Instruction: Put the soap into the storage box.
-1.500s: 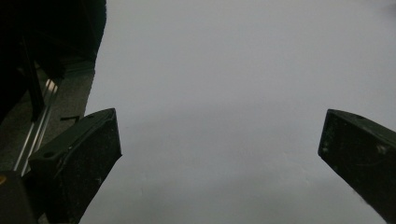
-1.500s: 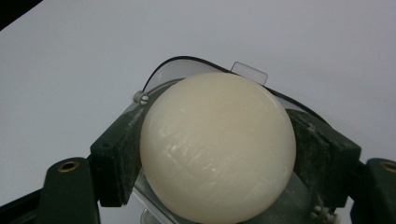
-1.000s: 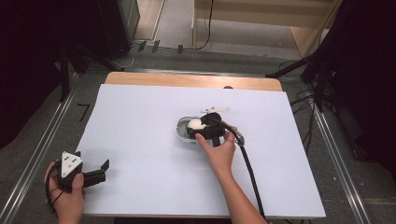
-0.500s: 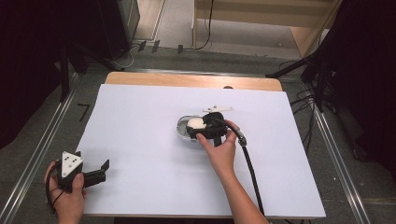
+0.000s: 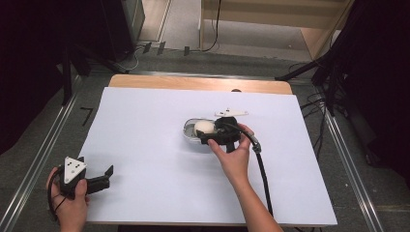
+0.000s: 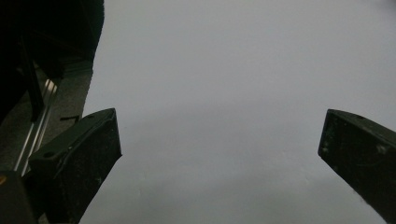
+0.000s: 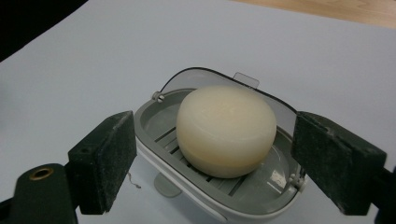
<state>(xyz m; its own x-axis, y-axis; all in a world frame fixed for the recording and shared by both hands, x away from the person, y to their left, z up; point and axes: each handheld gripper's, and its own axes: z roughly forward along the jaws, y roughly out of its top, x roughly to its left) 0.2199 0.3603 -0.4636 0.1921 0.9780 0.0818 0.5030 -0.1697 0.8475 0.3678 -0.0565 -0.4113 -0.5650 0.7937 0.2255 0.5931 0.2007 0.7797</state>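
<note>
A round, cream-coloured bar of soap [image 7: 225,130] lies in a grey soap box [image 7: 154,116] whose clear lid [image 7: 280,109] stands swung open behind it. In the high view the soap box [image 5: 190,131] sits on the white-covered desk [image 5: 145,121], a little right of its middle and nearer the far edge than the near one, with the soap [image 5: 204,127] showing pale inside it.

The right gripper [image 5: 212,137] is held just at the box, its grey three-cornered plate on top and its black cable trailing back toward the near edge of the desk. In the right gripper view its jaws stand wide apart, one on each side of the box, the right gripper [image 7: 212,163] low over the near rim. They hold nothing; whether the pads touch the box walls I cannot tell. The soap rests on the ribbed floor of the box, upright and untilted.

The left gripper [image 5: 104,177] lies well apart from all this, at the near left corner of the desk, gripped in the person's left hand [image 5: 70,203]. In the left gripper view the left gripper [image 6: 219,154] has its jaws spread wide, with bare white desk surface between them and nothing in its hold.
</note>
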